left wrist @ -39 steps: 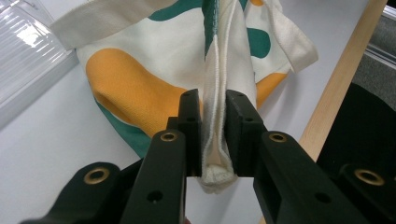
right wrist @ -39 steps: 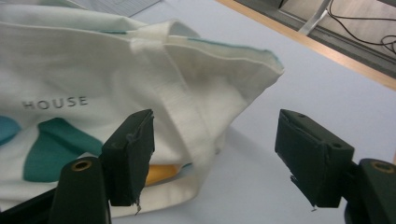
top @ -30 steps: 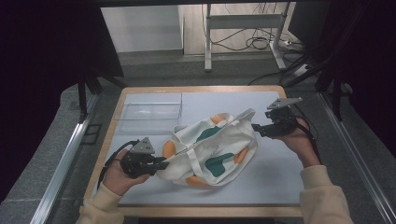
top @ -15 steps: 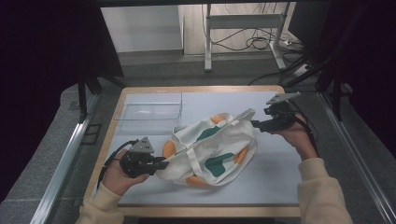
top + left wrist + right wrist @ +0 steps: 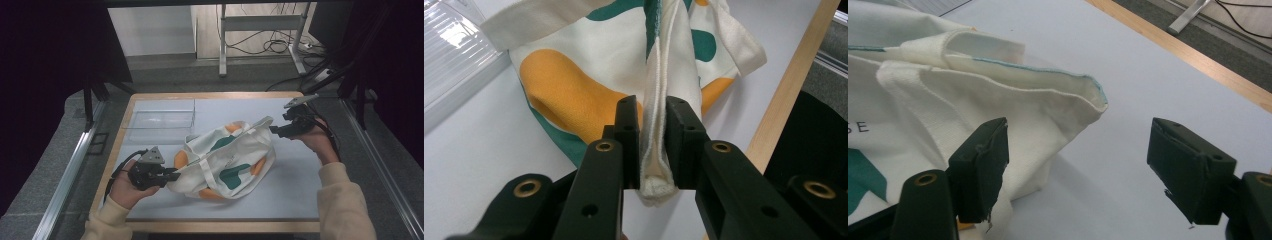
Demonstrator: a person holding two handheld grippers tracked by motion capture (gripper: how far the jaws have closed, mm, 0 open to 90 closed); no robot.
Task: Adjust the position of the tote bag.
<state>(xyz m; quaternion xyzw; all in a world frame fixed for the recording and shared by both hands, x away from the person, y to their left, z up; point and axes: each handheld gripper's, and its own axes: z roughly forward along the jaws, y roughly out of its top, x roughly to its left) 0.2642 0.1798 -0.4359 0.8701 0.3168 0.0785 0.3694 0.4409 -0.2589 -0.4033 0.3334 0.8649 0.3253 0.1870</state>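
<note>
While the tote bag (image 5: 227, 157) lies mid-table (image 5: 295, 200), the left hand-held gripper (image 5: 652, 145) is clenched on a folded edge of its cloth. Right hand-held gripper (image 5: 1078, 167) is spread wide at the bag's far corner, one jaw against the fabric. Clear tray (image 5: 160, 119) sits behind the bag.

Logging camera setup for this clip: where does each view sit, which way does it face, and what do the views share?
High view: above the person's side, looking forward and down at the table; both forearms, left gripper, right gripper.
Left gripper view: rides the left gripper, looking along jaws clamped on the tote bag edge.
Right gripper view: rides the right gripper, jaws apart, facing the bag's corner.
Shared: the tote bag appears in all three.
</note>
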